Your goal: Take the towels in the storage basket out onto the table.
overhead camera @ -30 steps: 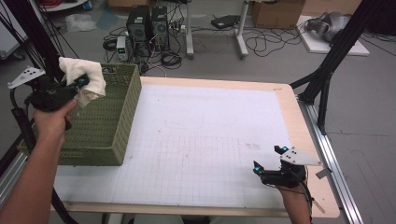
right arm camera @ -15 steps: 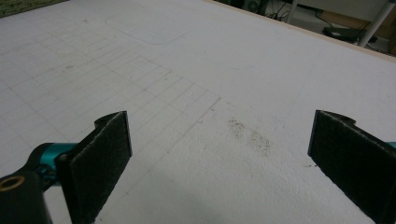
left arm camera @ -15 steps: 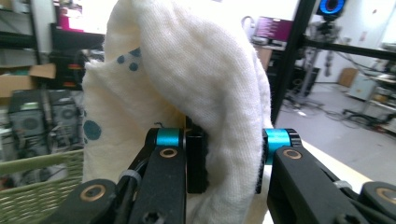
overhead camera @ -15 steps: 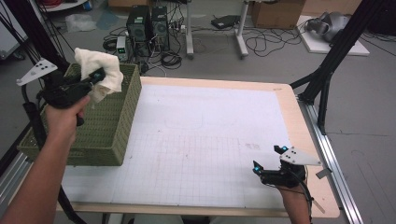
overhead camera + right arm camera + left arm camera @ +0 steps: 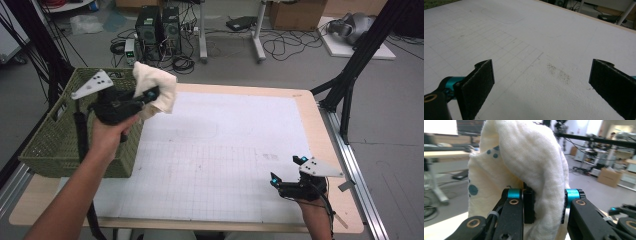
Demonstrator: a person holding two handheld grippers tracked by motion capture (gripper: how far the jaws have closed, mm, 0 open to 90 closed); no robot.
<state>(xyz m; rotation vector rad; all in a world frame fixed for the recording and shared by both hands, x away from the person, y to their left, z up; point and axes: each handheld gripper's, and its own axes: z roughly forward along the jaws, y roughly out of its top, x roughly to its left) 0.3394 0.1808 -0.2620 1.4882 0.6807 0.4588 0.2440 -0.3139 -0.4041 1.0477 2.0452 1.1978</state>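
We are holding the cloth (image 5: 156, 89) pinched in the left gripper (image 5: 146, 96) above the basket's (image 5: 55, 145) inner rim, likely carrying it to the desk (image 5: 225, 125), while the right gripper (image 5: 288, 174) is resting with fingers (image 5: 477, 85) wide near the desk's right front corner.

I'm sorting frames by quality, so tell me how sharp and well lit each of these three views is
High view: even room light, soft overall, with the left gripper and its cloth slightly smeared. Left gripper view: the cloth is crisp up close, the room behind blurred and bright. Right gripper view: the white mat is evenly lit without glare, and the near fingers look soft.
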